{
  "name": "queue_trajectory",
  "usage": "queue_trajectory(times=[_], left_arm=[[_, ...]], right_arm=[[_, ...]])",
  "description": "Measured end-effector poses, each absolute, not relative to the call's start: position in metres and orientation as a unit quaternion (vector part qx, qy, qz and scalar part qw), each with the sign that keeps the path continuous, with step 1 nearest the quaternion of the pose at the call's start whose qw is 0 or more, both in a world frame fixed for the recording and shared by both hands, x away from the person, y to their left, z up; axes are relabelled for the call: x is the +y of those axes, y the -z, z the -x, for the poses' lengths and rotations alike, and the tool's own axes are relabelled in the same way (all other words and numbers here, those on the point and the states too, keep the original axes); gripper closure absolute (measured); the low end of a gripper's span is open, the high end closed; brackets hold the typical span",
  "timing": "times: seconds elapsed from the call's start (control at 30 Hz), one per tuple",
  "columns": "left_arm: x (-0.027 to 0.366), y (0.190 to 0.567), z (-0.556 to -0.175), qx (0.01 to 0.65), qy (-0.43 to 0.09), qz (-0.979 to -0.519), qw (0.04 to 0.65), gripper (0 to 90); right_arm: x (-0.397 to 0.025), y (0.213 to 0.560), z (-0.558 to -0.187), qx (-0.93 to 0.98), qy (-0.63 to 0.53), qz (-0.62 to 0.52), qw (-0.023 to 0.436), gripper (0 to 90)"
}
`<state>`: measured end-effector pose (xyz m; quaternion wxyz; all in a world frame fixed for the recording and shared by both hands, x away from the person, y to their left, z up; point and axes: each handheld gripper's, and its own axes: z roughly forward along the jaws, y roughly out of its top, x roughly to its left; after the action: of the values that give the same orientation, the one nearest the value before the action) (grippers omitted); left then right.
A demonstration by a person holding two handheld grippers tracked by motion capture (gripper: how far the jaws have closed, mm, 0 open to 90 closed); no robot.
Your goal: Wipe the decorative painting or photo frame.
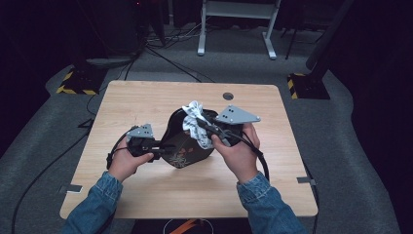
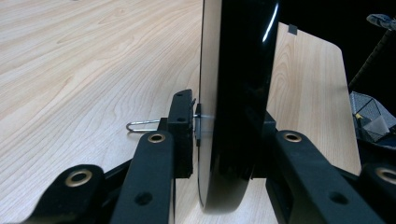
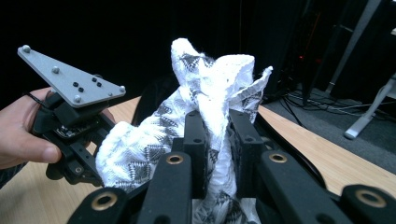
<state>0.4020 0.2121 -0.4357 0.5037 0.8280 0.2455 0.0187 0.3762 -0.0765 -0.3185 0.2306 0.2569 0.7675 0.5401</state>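
A black glossy dish (image 1: 187, 148) with a faint pattern stands tilted on its edge on the wooden table (image 1: 146, 97). My left gripper (image 1: 163, 150) is shut on its rim from the left; in the left gripper view the rim (image 2: 233, 70) is clamped between the jaws of the left gripper (image 2: 229, 123). A white cloth with a grey pattern (image 1: 195, 119) bunches at the dish's upper opening. My right gripper (image 1: 203, 126) is shut on it, and the cloth (image 3: 205, 84) rises between the jaws of the right gripper (image 3: 217, 135). The left gripper (image 3: 74, 135) and the hand holding it show at the left of the right gripper view.
A round cable hole (image 1: 228, 96) sits near the table's far edge. Beyond the table are a white desk frame (image 1: 234, 29), floor cables and yellow-black striped bases (image 1: 73, 85). A thin metal wire loop (image 2: 140, 125) lies by my left jaw.
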Motion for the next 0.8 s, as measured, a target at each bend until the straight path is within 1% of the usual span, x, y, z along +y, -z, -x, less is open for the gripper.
queue_trajectory(times=[0.03,0.1,0.13,0.5,0.8], left_arm=[[0.213,0.436,-0.402,0.242,-0.019,-0.830,0.503,74.0],[0.213,0.436,-0.401,0.237,-0.019,-0.830,0.505,79.5],[0.213,0.436,-0.401,0.234,-0.022,-0.832,0.503,79.9],[0.211,0.434,-0.399,0.221,-0.034,-0.839,0.495,80.0],[0.211,0.433,-0.399,0.221,-0.037,-0.839,0.495,79.6]], right_arm=[[-0.074,0.319,-0.377,0.769,-0.540,-0.255,0.230,79.9],[-0.070,0.320,-0.378,0.770,-0.539,-0.252,0.231,79.9],[-0.068,0.320,-0.379,0.771,-0.538,-0.250,0.232,79.9],[-0.052,0.327,-0.388,0.774,-0.532,-0.247,0.239,79.9],[-0.062,0.332,-0.396,0.772,-0.523,-0.265,0.246,79.9]])
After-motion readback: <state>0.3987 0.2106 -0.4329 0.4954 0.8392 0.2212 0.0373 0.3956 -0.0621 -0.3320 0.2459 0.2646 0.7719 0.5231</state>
